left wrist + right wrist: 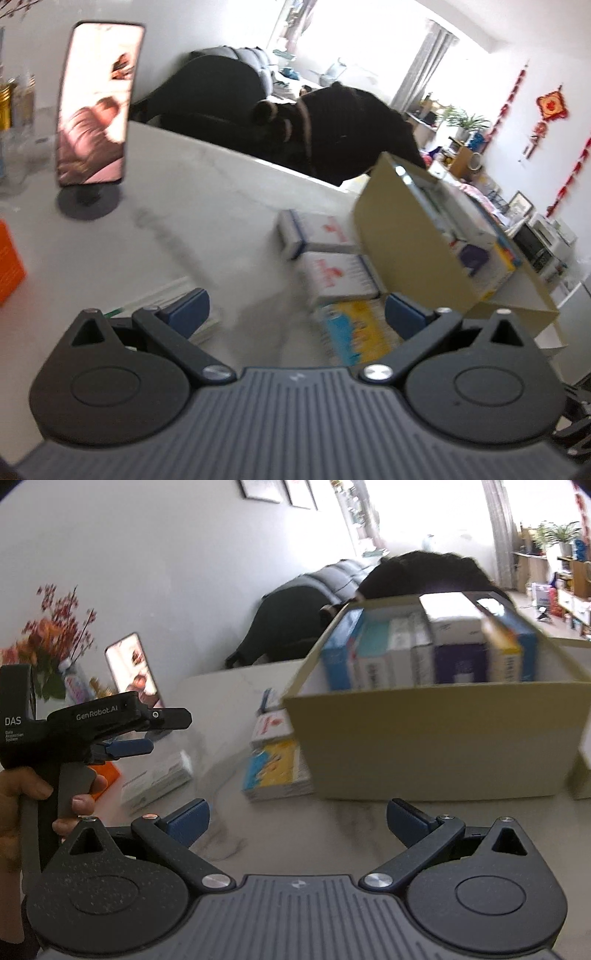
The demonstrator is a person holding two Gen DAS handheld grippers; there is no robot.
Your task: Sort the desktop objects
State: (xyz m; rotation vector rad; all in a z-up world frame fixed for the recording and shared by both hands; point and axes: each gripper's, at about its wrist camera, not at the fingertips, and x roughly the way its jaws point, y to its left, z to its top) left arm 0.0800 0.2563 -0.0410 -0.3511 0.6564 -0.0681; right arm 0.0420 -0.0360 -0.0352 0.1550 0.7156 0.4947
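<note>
A tan cardboard box stands on the white marble table, packed with upright books and small boxes. To its left lie a blue-yellow book and two white boxes with red print. A white box lies further left. My left gripper is open above the table, just left of the blue-yellow book. My right gripper is open and empty in front of the cardboard box. In the right wrist view the left gripper is held by a hand.
A phone on a round stand is upright at the back left of the table. An orange object sits at the left edge. Flowers and bottles stand at the far left. Dark chairs are behind the table.
</note>
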